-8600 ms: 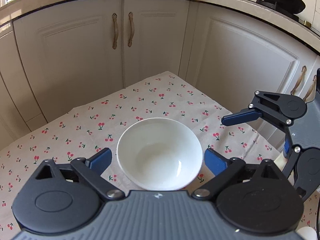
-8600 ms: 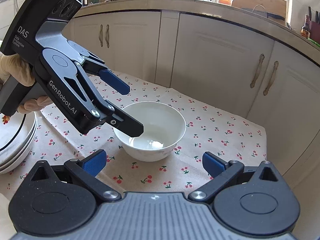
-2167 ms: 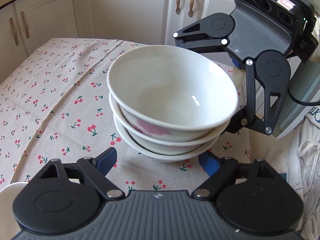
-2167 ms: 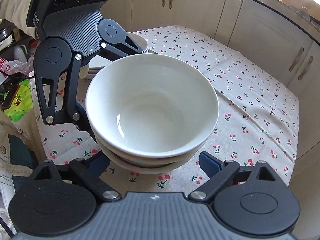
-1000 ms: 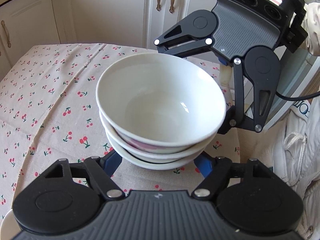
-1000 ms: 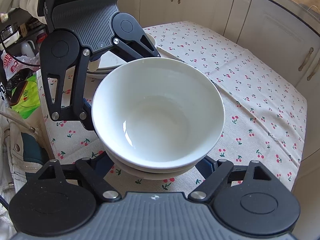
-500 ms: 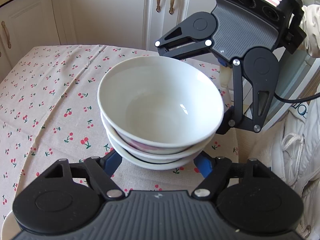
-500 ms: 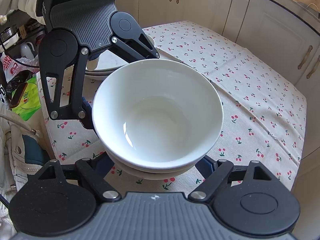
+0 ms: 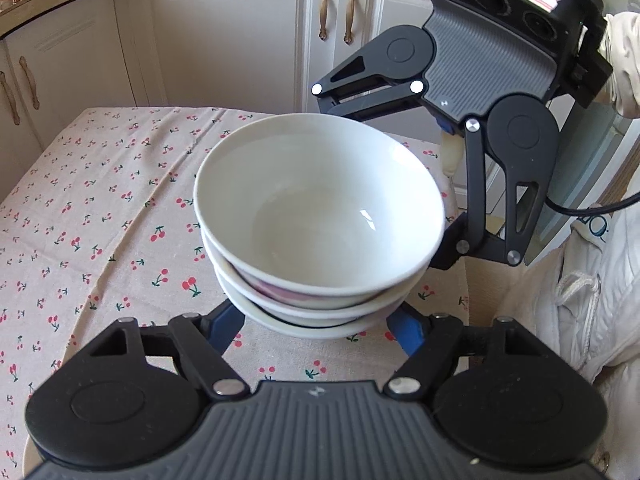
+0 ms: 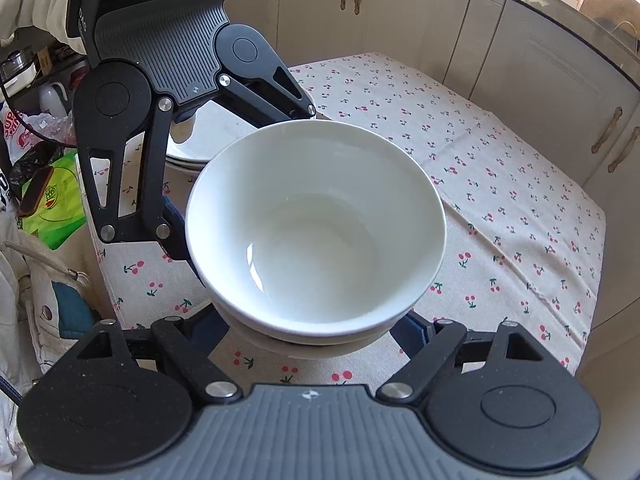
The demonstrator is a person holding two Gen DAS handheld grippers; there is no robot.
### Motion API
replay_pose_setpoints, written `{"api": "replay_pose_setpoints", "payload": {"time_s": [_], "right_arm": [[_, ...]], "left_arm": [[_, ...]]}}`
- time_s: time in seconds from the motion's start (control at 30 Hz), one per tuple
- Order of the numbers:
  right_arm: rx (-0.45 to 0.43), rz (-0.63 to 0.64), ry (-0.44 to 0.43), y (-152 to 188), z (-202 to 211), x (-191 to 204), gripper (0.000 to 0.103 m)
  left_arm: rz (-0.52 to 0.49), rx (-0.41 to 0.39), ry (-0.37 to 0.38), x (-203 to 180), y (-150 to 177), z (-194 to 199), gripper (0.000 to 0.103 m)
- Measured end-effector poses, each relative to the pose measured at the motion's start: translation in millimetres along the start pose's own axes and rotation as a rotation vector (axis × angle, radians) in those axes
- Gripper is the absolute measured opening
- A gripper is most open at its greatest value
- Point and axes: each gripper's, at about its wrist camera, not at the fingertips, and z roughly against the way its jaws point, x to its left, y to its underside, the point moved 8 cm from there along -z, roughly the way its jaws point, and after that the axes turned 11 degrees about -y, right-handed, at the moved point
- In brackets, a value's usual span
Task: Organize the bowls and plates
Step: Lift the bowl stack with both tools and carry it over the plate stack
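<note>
A stack of three white bowls [image 9: 320, 216] stands on the cherry-print tablecloth [image 9: 100, 216]; the middle one shows a pink pattern. It also shows in the right wrist view [image 10: 316, 236]. My left gripper [image 9: 316, 328] is open, its blue fingers on either side of the stack's base. My right gripper [image 10: 316, 332] is open too and straddles the base from the opposite side. Each gripper's fingertips are hidden under the bowls. A stack of white plates [image 10: 200, 140] lies behind the left gripper.
White cabinets [image 9: 240, 40] stand behind the table. The table's edge [image 10: 592, 312] lies close on the right. A green bag [image 10: 52, 204] and clutter sit beyond the table. A white jacket [image 9: 580, 300] is beside the stack.
Over the last second both grippers stay around the bowl stack with little movement. Earlier, one single bowl stood alone on the table; now it tops the stack.
</note>
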Motion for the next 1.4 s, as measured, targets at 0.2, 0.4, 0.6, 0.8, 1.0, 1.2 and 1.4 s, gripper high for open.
{"api": "replay_pose_setpoints", "payload": {"time_s": [0.2,0.4,0.6,0.8,1.0,1.2,1.4], "right_arm": [[-0.006,0.078,0.015,-31,3,13,0.089],[-0.023,0.193,0.009,-76,-9,32,0.089],[-0.027,0.285,-0.033,-117,-35,49,0.089],[-0.018,0.334,-0.072,-143,-63,56,0.089],[0.013,0.337,-0.098,-155,-89,51,0.089],[0.043,0.329,-0.102,-158,-105,54,0.089],[0.058,0.313,-0.109,-154,-109,51,0.089]], "left_arm": [[0.024,-0.025,-0.082,12,9,33,0.077],[0.076,-0.027,-0.186,32,34,72,0.077],[0.138,-0.012,-0.267,52,64,99,0.077],[0.189,0.009,-0.305,66,91,110,0.077],[0.224,0.017,-0.296,78,106,104,0.077],[0.246,0.02,-0.28,86,116,97,0.077],[0.258,0.021,-0.263,91,121,93,0.077]]}}
